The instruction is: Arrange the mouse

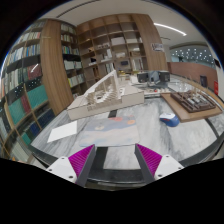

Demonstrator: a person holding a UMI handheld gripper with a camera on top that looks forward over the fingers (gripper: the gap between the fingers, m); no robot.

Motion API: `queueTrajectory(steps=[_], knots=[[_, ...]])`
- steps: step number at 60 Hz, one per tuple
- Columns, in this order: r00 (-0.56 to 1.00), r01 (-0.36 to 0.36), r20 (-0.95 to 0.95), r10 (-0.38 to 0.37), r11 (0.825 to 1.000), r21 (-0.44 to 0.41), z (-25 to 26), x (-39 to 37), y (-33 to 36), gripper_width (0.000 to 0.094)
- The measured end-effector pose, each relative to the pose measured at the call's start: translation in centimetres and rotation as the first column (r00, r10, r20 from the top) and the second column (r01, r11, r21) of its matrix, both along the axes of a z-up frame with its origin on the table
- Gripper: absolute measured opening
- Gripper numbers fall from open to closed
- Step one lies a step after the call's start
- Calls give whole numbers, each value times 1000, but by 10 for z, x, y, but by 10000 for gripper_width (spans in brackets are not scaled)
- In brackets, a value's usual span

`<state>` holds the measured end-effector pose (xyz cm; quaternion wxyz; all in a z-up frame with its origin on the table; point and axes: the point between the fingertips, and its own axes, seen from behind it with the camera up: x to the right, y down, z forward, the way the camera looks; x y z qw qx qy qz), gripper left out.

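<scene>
My gripper (115, 152) is open and empty, held above the near part of a pale table (150, 135). Its magenta pads (80, 160) stand wide apart. A light patterned mat (112, 128) lies flat on the table just ahead of the fingers. A small blue and white thing that looks like the mouse (170, 119) lies on the table beyond the right finger, to the right of the mat and apart from it.
A white sheet (62, 131) lies left of the mat. A white building model (108, 96) stands behind the mat, and a brown model (194, 101) at the far right. Bookshelves (45, 75) line the left and back walls.
</scene>
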<state>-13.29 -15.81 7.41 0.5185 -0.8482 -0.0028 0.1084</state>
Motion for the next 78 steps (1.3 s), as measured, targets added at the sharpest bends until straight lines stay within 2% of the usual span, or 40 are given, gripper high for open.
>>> queueTrajectory(steps=[12,19,24,38,49,58,63,68,78], knots=[[993,84,87,-85,996,24,-2,81,30,817],[966,148,206,-156,987,55,-11,154,62,815],[947,168,267,-176,984,54,-23,195,89,809],[929,164,333,-162,986,23,-57,256,153,796],[918,155,367,-148,988,12,-62,267,184,780],[928,115,360,-96,993,-31,-71,261,201,760],[932,99,355,-71,993,-61,-77,258,209,720],[945,71,325,-41,994,-81,-80,252,217,642],[966,98,250,-68,989,-110,-84,250,222,616]])
